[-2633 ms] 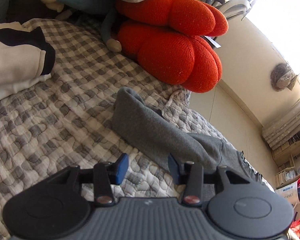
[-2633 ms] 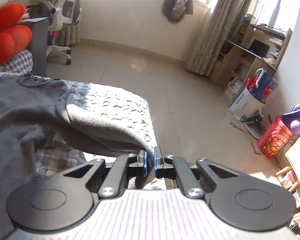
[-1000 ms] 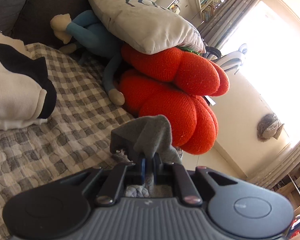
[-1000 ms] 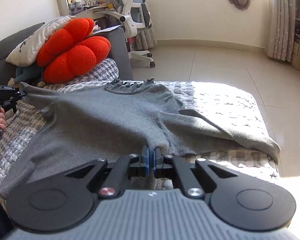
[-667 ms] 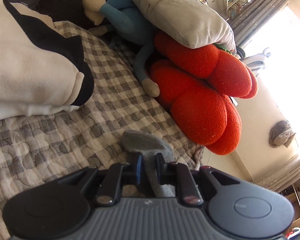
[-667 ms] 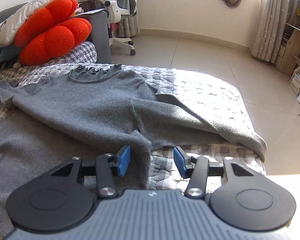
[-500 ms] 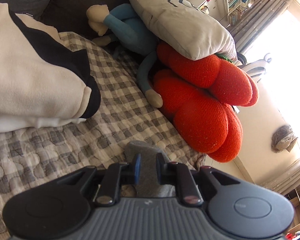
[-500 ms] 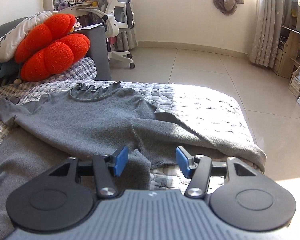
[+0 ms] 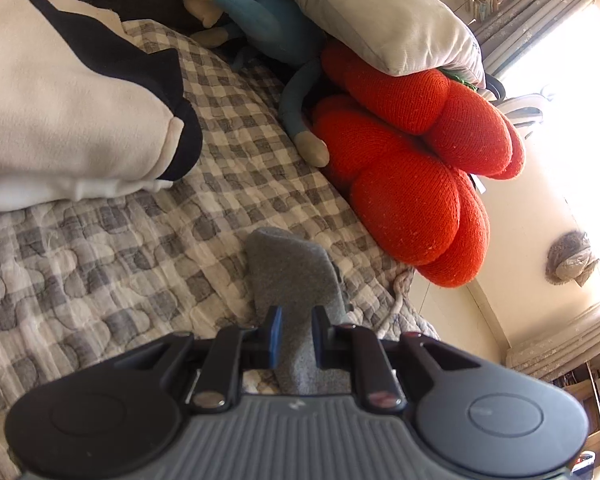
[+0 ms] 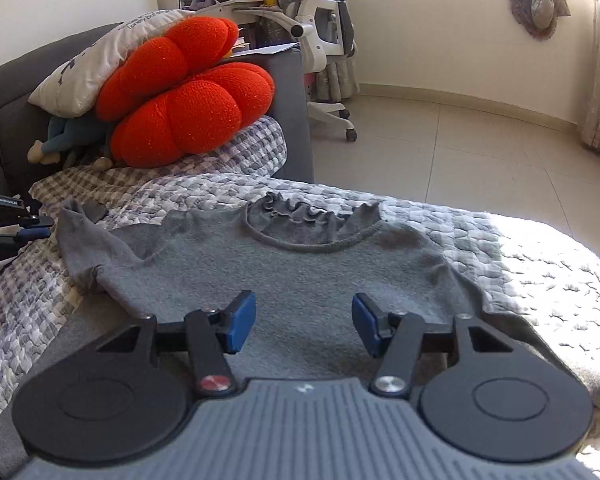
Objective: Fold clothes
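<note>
A grey sweater (image 10: pixel 300 272) with a ruffled neckline lies spread on the quilted checked cover (image 10: pixel 540 264), neck toward the far side. My right gripper (image 10: pixel 304 320) is open and empty, low over the sweater's body. My left gripper (image 9: pixel 294 334) has its jaws a narrow gap apart around the grey sleeve end (image 9: pixel 292 272), which lies on the cover in front of it. The left gripper also shows at the far left of the right wrist view (image 10: pixel 24 228), beside the sleeve tip.
A red pumpkin cushion (image 10: pixel 188 116) and a grey-white pillow (image 10: pixel 84 68) sit at the sofa's far end, with a blue stuffed toy (image 9: pixel 260 20). A folded white and black garment (image 9: pixel 60 120) lies left of the sleeve. An office chair (image 10: pixel 324 40) stands beyond.
My right gripper let go of the sweater's hem, opened and rose over the body. My left gripper lowered the sleeve onto the cover and its jaws have parted slightly.
</note>
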